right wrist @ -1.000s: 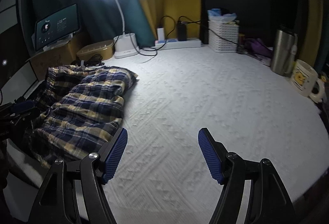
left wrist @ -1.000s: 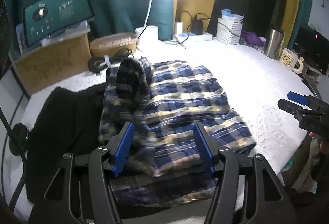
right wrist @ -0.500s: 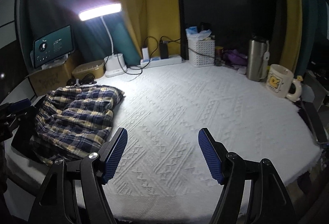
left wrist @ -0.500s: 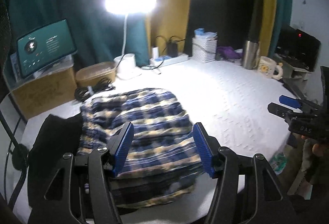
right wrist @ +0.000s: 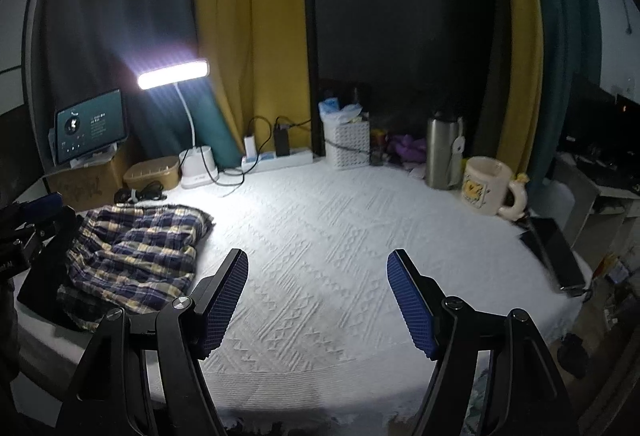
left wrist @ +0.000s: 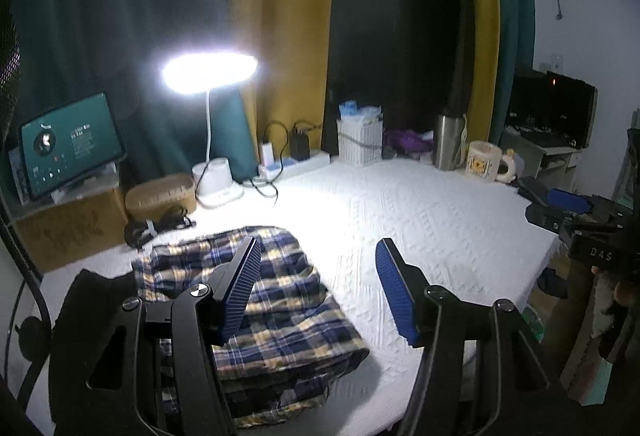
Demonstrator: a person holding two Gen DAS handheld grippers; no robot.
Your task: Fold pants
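Blue, yellow and white plaid pants [left wrist: 276, 300] lie folded in a compact bundle at the left front of the white-covered table [left wrist: 420, 220]. They also show in the right wrist view [right wrist: 136, 252]. My left gripper [left wrist: 320, 296] is open and empty, raised above and behind the bundle's right part. My right gripper [right wrist: 318, 300] is open and empty, held above the bare middle of the table [right wrist: 340, 228], well right of the pants. The right gripper shows at the right edge of the left wrist view [left wrist: 568, 204].
A dark garment [left wrist: 92, 300] lies left of the pants. A lit desk lamp [left wrist: 210, 70], tablet [left wrist: 68, 146] on a cardboard box, woven box, power strip [left wrist: 296, 162], white basket [left wrist: 360, 142], steel flask [left wrist: 450, 146] and mug [left wrist: 486, 166] line the back edge. A dark flat device [right wrist: 554, 256] lies at the right edge.
Both grippers have pulled back and risen away from the table, so the views widened. The pants lie still, looking smaller and farther away. Both jaws stayed open.
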